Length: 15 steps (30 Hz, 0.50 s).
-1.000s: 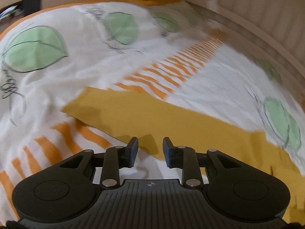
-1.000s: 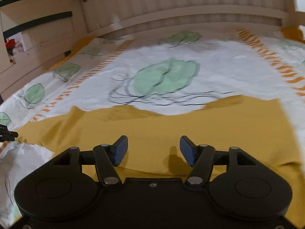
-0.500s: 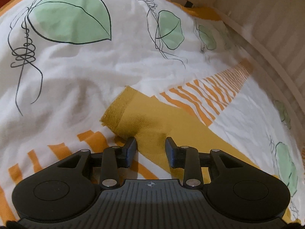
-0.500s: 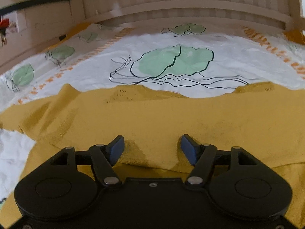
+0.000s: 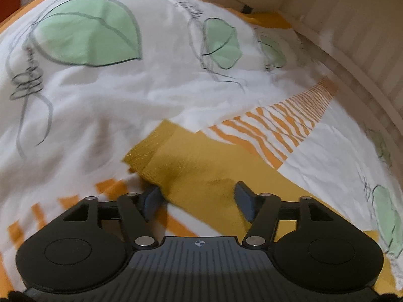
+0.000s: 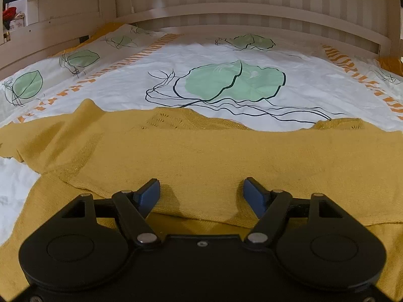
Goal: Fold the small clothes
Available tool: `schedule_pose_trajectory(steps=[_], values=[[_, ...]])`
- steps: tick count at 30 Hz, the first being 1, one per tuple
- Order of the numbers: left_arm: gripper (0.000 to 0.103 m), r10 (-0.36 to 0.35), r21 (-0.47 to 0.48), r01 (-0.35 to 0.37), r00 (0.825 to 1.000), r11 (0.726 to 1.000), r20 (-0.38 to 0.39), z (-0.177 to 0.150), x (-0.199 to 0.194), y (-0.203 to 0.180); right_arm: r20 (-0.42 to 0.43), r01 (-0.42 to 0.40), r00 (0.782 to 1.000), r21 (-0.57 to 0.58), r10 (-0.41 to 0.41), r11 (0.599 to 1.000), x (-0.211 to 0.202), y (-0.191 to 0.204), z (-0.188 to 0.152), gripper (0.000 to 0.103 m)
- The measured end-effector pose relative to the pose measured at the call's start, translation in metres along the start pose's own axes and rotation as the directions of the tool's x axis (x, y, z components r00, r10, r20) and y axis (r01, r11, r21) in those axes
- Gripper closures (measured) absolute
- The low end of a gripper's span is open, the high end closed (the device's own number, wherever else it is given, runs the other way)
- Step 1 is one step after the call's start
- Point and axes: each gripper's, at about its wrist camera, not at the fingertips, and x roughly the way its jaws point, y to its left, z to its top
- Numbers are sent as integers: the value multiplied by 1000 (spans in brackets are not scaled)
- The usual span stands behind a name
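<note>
Our left claw (image 5: 199,198) has just spread its jaws, released, over the mustard sweater's (image 6: 226,156) sleeve cuff (image 5: 148,151) on the leaf-print duvet (image 5: 100,95). Our right claw (image 6: 201,193), likewise released, hovers above the folded body. Only its view shows the slatted headboard (image 6: 252,2).

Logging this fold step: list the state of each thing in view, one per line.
Sweater: lying on the bed, one layer folded over another.
Sleeve: laid out flat, released.
Left gripper: open, jaws just opened, sleeve lying between them.
Right gripper: open over the folded edge.
Duvet: spread out, lightly creased.
</note>
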Motion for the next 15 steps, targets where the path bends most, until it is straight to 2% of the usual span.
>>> schedule_pose_trajectory(steps=[3,8,11,15], values=[[35,-40,-1,40,999,999,15,0,2,3,1,1,1000,-1,-1,1000,0,0,0,29],[37,-109,-140,112,994,984,30,5,3,20,1,4,1000,-6,-4,1000,1,1,0,28],[58,-101,-204,106,994,973,34,6,3,28,2,8,1000,-10,-8,1000,1,2,0,28],[100,-110,-285,117,993,951,41,8,2,39,2,11,1000,-14,-11,1000,2,3,0,28]])
